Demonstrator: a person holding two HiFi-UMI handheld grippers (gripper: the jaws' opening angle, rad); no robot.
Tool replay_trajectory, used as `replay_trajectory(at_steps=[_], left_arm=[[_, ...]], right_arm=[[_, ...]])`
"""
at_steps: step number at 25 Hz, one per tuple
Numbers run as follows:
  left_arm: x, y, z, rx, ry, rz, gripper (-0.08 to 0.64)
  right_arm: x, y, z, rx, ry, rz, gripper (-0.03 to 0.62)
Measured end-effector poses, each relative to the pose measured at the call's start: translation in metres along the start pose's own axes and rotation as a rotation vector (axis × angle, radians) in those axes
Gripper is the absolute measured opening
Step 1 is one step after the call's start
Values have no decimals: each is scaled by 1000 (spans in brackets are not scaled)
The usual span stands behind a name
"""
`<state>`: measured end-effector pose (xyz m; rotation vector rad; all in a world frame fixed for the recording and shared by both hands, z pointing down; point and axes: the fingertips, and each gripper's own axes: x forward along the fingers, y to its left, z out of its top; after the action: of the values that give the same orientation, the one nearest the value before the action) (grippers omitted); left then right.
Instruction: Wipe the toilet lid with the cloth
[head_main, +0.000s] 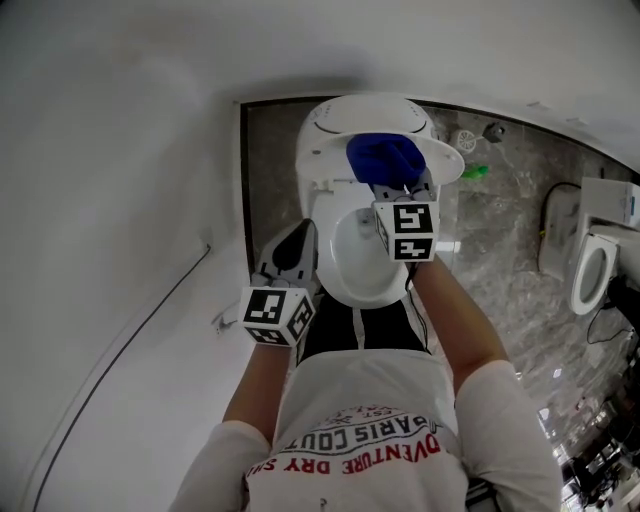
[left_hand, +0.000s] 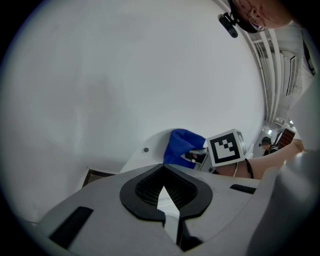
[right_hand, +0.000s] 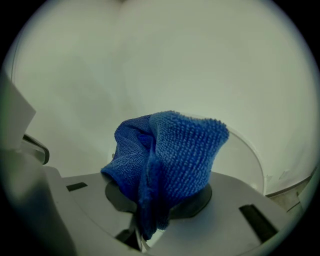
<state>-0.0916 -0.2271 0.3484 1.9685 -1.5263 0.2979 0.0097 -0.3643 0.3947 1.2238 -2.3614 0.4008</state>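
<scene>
The person's white printed T-shirt (head_main: 360, 440) fills the bottom centre. Just above it, left of centre, the left gripper (head_main: 296, 243) hangs beside the white ceramic toilet bowl (head_main: 345, 283), its jaws closed together with nothing between them. The bowl stands open beneath the right gripper (head_main: 398, 186), whose jaws pinch a bunched blue microfibre cloth (head_main: 380, 155). The cloth lies against the raised white toilet lid (head_main: 340, 122) at upper centre.

Wall (head_main: 120, 180) hugs the toilet (head_main: 322, 225) leftward — floor (head_main: 510, 250) open at right.
</scene>
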Motion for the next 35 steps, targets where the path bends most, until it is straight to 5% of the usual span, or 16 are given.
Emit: replay_trajectory(at_steps=[9,23,27,35], left_arm=[[20,-30,-5,17,8,-65,6],[42,-90,-30,23,4,-82,6],[40,-99,-42,5,-19,-58,6],[10,-61,-64,-66,-66,66,6]], right_arm=[[-23,-56,-26,32,28,-102,94],[-72,-111,-55,27,43,-124,95],[-88,-115,-64,-48,49,-132,94],[-81,-40,-99,-113,101,43,94]])
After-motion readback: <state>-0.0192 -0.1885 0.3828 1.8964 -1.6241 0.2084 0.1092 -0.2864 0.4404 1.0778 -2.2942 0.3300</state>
